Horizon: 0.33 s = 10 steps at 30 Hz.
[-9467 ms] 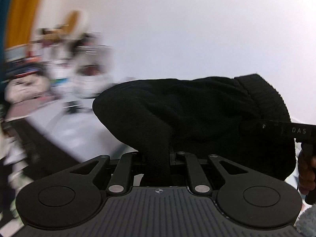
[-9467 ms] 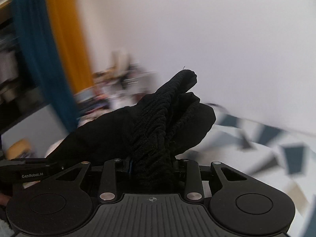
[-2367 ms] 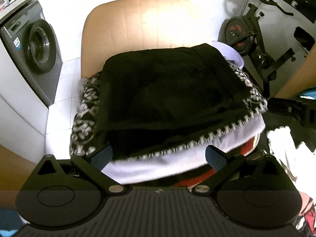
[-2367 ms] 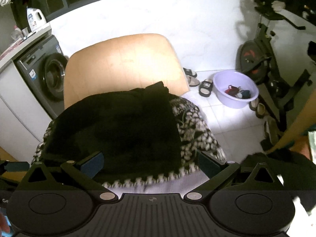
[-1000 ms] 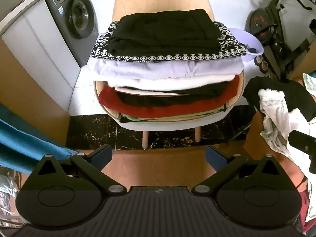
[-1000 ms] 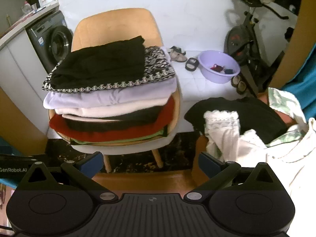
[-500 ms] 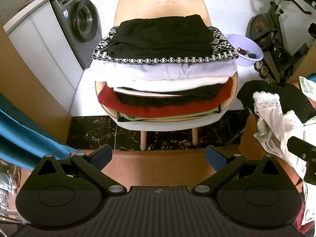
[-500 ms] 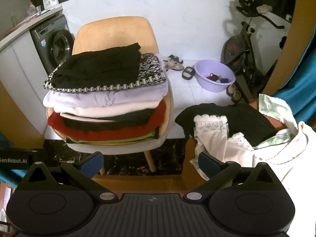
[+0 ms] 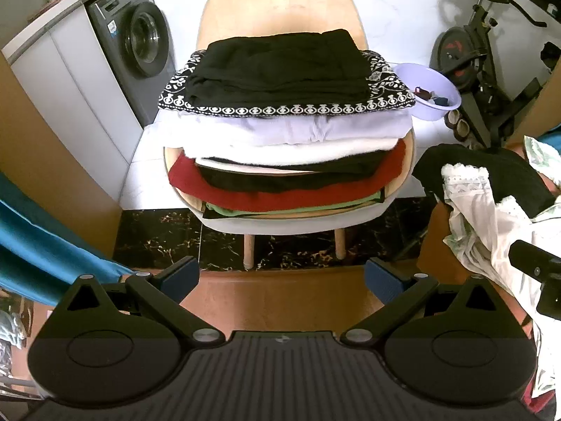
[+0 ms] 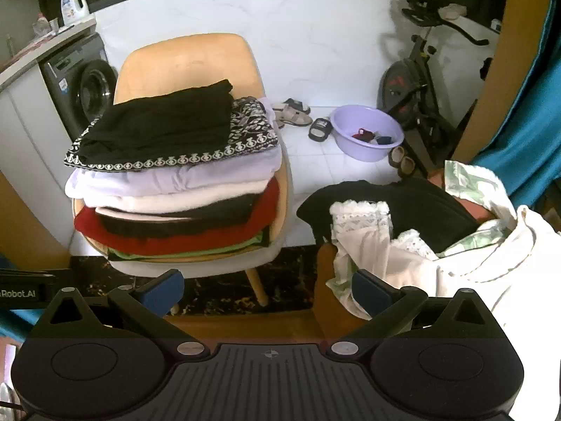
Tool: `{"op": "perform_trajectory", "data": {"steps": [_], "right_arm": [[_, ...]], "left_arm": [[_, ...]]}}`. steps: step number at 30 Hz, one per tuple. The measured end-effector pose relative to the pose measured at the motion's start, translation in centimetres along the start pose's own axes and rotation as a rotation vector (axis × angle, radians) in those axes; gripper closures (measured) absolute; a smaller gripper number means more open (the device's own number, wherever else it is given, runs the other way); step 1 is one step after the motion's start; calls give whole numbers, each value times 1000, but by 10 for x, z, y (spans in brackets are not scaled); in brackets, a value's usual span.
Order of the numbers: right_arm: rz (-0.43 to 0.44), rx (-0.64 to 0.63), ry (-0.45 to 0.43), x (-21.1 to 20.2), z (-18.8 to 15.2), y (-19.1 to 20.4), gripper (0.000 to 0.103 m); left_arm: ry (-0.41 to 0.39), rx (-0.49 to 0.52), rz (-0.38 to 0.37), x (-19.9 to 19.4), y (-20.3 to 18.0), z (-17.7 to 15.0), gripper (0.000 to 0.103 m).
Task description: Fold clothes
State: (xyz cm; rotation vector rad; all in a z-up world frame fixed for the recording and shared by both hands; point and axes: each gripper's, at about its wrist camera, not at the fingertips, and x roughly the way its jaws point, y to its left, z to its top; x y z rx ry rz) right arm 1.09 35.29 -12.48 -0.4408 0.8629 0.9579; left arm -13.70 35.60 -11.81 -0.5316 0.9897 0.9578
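A stack of folded clothes rests on a tan chair [image 9: 280, 7] [image 10: 189, 59]. On top lies a folded black garment [image 9: 280, 66] [image 10: 164, 126], over a black-and-white patterned piece, white, black, red and green layers. To the right sits a heap of unfolded clothes [image 9: 491, 203] [image 10: 420, 231], white lace and black among them. My left gripper [image 9: 282, 279] hangs open and empty, well back from the chair. My right gripper [image 10: 268, 289] is open too, with its right finger close to the white lace of the heap.
A grey washing machine [image 9: 136, 42] [image 10: 80, 84] stands left of the chair. A lilac basin [image 10: 366, 137] [image 9: 433, 94], sandals [image 10: 294, 112] and an exercise bike [image 10: 417, 94] [image 9: 491, 42] occupy the white floor to the right. Blue curtains [image 9: 42, 242] [image 10: 526, 133] hang at both sides.
Both grippers let go of the black garment, which now lies folded on top of the stack. Both have drawn back from the chair, and the right view has swung toward the unfolded heap.
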Motion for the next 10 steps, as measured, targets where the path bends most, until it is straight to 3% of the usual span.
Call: {"op": "perform_trajectory", "data": {"steps": [10], "right_arm": [[-19,7,5,3,1,1,1]], "left_arm": [[-18,-11,-37,-1,4,-5,1]]}}
